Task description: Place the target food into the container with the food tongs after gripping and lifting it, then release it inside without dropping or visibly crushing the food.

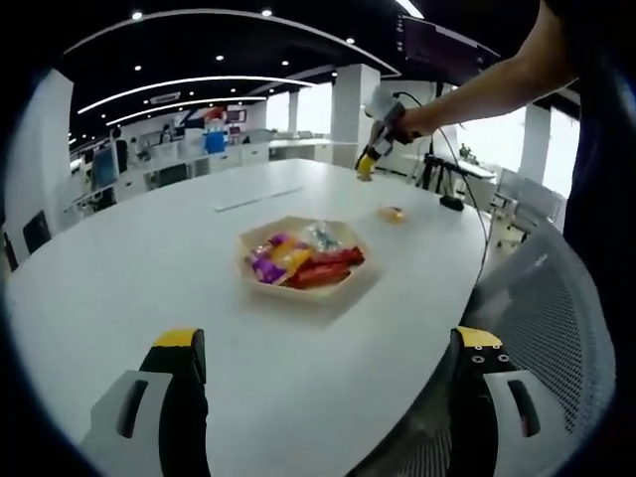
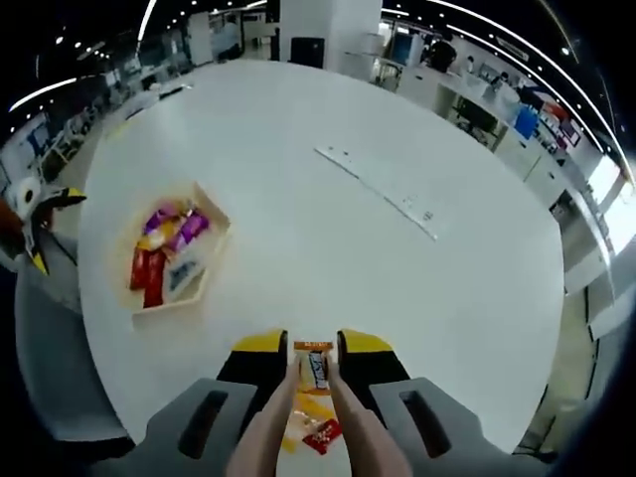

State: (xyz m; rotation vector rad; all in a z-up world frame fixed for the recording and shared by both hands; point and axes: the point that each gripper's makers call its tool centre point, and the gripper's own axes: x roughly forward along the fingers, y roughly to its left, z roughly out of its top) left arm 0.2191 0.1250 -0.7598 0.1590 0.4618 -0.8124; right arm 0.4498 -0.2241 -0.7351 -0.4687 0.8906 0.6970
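Nearest, at the bottom of the right gripper view: the right gripper [image 2: 313, 348], with yellow-tipped jaws closed in on the two pale arms of the food tongs [image 2: 350, 422]. Pinched between the tong tips, a small snack packet [image 2: 314, 366], orange on top with a white middle, right between the jaws and just in front of them. Lower down between the tong arms, some more orange and red wrapper [image 2: 316, 429]; hard to tell if part of the same packet. Under it all, the white table [image 2: 328, 238]. Off to the left and well apart from the packet, a wooden tray [image 2: 214, 221] with purple, yellow and red snacks inside. Across the table top, a long thin strip [image 2: 378, 189].

Low in the left gripper view: the left gripper [image 1: 328, 343], jaws wide apart, holding nothing, only table between them. Ahead of those jaws, the same tray [image 1: 343, 286] of snacks. Farther back, the right gripper [image 1: 376, 149] on the end of a person's arm [image 1: 477, 94], near the table's far side. Near it on the table, a small orange thing [image 1: 393, 213], too small to name. On the right, a mesh chair [image 1: 552, 308].
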